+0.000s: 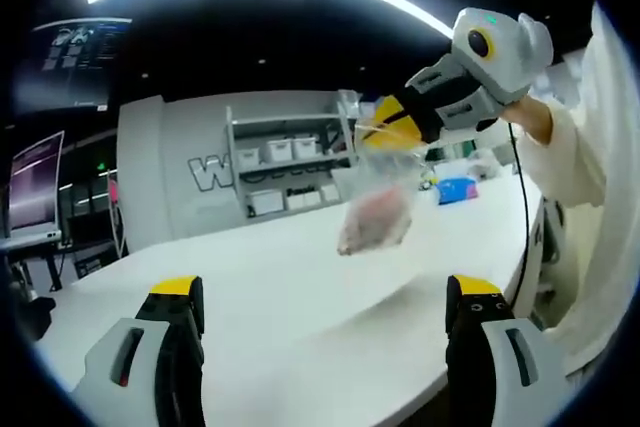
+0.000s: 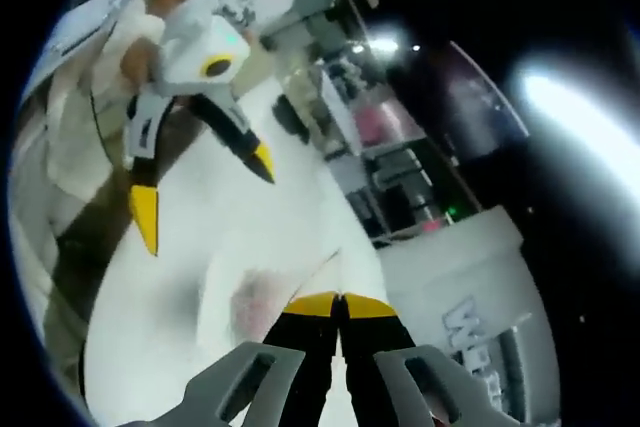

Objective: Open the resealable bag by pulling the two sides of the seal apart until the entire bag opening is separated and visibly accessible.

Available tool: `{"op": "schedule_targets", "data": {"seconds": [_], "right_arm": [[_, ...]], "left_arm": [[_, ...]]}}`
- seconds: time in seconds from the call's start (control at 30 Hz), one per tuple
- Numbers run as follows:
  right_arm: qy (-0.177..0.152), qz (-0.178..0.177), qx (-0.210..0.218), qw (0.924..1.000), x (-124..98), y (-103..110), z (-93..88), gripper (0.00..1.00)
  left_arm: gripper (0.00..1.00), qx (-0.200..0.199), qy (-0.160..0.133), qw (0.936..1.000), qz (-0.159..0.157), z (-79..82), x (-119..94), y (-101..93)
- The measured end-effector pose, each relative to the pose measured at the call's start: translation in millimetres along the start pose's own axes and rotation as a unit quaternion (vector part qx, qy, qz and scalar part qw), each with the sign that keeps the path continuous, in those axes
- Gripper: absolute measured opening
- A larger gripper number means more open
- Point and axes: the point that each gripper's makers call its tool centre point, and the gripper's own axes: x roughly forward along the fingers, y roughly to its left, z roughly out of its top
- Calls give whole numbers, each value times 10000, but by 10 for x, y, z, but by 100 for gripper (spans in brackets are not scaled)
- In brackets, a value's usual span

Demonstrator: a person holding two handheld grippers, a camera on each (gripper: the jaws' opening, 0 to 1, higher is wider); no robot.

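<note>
In the right gripper view, the right gripper has its yellow-tipped jaws pressed together on the upper edge of the resealable bag, a clear pouch with something pinkish inside. From the pinch the bag spreads away to the left of the jaws, seen against the white tabletop. The left gripper view shows the same grip from outside: the right gripper comes in from the upper right, held by a person's hand in a white sleeve, and the bag hangs from its clamped tips in the air above the tabletop, toward the table's far edge, not touching the surface.

The left gripper is released: its two jaws stand wide apart at the bottom of its own view, with nothing between them, well short of the bag. In the right gripper view it appears at upper left, spread jaws pointing down over the table, apart from the bag.

Beyond the table's far edge stand a grey shelving unit with white bins, a blue box near the table's far right corner, and a monitor at the left.
</note>
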Motion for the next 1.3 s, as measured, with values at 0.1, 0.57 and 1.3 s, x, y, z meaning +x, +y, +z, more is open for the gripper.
{"op": "schedule_targets", "data": {"seconds": [0.1,0.57,1.3], "right_arm": [[46,-94,-274,9996,13,-51,-9,0],[314,-283,-1165,9923,106,-123,-116,0],[575,-296,-1476,9869,261,-283,-283,0]], "left_arm": [[100,-8,-5,10000,3,1,3,4],[100,-35,-43,10000,47,8,-16,31],[100,-28,-65,10000,70,30,-10,42]]}}
